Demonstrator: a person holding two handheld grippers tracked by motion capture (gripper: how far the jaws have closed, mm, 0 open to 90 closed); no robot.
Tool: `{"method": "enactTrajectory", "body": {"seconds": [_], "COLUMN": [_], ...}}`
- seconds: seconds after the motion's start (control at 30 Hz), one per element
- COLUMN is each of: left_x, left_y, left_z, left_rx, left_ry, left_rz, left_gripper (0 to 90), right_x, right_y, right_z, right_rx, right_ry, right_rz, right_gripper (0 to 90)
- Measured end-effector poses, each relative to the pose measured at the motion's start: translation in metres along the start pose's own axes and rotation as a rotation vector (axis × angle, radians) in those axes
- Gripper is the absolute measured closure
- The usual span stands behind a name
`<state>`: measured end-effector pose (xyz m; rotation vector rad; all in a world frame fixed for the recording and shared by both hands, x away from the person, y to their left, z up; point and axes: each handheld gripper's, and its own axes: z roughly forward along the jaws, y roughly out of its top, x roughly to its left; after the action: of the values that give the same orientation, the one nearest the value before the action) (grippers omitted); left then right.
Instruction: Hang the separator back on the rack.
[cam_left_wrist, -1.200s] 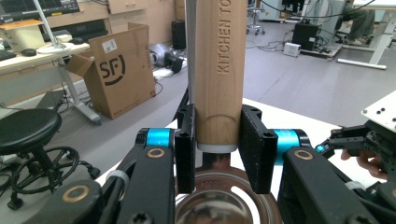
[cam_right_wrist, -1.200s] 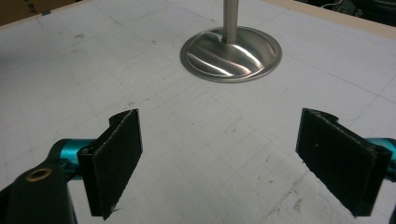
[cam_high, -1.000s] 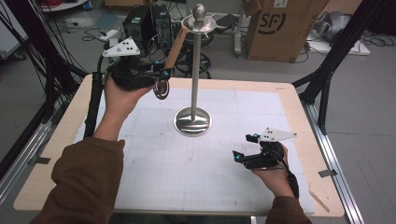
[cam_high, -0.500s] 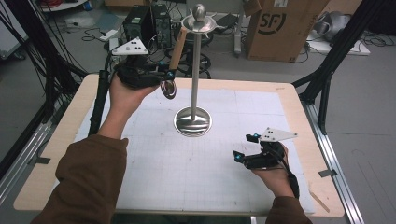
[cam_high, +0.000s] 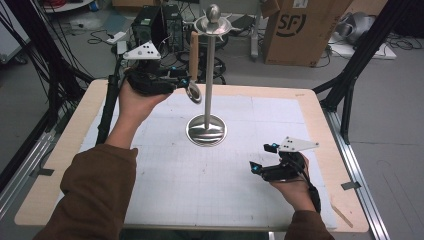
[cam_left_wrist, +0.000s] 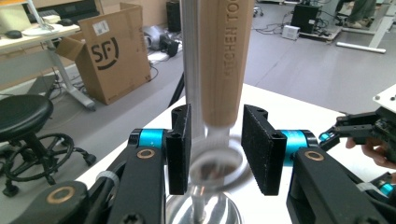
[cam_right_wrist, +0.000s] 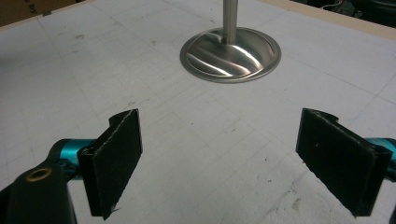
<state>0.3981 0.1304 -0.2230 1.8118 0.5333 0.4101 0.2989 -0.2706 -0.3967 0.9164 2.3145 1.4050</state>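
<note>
One table (cam_high: 300, 95), pale gridded sheet on top, wood rim showing round it. Cardboard box (cam_high: 295, 30) on the floor behind.

Next down in size is the steel stand (cam_high: 209, 75): tall thin pole, round dished base resting mid-table, a hook disc and ball at the top.

Then the utensil (cam_high: 193, 50). Its wooden handle stands upright just beside the pole with the top end close under the hook disc. A round metal head hangs at the bottom, well above the table. I can't make out whether it hangs on a hook.

Left tool (cam_high: 186, 85) is raised in the left hand (cam_high: 132, 100). In the left gripper view its jaws stand either side of the neck where wood meets metal. Slim gaps show beside the wood, but the metal ring between the pads is blurred. I can't tell whether it's pinched or let go.

Right tool (cam_high: 261, 157) is low over the near right of the table, jaws spread wide, holding nothing.

Handling, my read:
- Light and stiff, head-heavy, so it should hang straight.
- Varnished wood looks slick, and the round metal is worse.
- Best hold is low on the handle, just above the neck, pads flat on the wood.
- A bump could rock the slim stand.
</note>
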Motion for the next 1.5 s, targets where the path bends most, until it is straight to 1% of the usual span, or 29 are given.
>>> {"method": "enactTrajectory", "body": {"seconds": [0.17,0.27,0.3,0.43,0.6,0.8,0.93,1.13,1.43,1.5], "left_x": [0.001,0.001,0.001,-0.002,-0.003,-0.002,-0.002,-0.004,-0.006,-0.007], "left_y": [0.000,0.000,0.000,-0.001,-0.004,-0.012,-0.017,-0.028,-0.045,-0.047], "left_z": [-0.003,-0.006,-0.007,-0.011,-0.019,-0.028,-0.034,-0.041,-0.050,-0.052], "left_rx": [0.013,0.029,0.035,0.049,0.045,0.052,0.049,0.055,0.053,0.057], "left_ry": [-0.018,-0.027,-0.031,-0.031,-0.025,-0.022,-0.035,-0.035,-0.034,-0.031], "left_rz": [-0.006,-0.017,-0.015,-0.008,-0.013,-0.017,-0.017,-0.019,-0.025,-0.021], "left_gripper": [58.3,55.1,53.5,49.7,43.9,38.8,36.5,33.3,30.2,30.1], "right_x": [0.000,0.000,0.000,0.000,0.001,0.001,0.001,0.002,0.002,0.002], "right_y": [0.000,0.000,0.000,0.000,0.000,0.001,0.001,0.001,0.001,0.001], "right_z": [0.000,0.000,0.000,0.000,0.000,0.000,0.000,0.000,0.000,0.000], "right_rx": [0.002,0.000,-0.001,-0.002,-0.002,0.001,0.000,0.000,0.002,0.003], "right_ry": [-0.001,-0.002,-0.001,-0.003,-0.004,-0.003,-0.006,-0.006,-0.005,-0.006], "right_rz": [-0.001,-0.001,-0.002,-0.007,-0.005,-0.006,-0.006,-0.006,-0.005,-0.003], "right_gripper": [13.3,13.3,13.3,13.3,13.2,13.3,13.3,13.2,13.2,13.3]}}
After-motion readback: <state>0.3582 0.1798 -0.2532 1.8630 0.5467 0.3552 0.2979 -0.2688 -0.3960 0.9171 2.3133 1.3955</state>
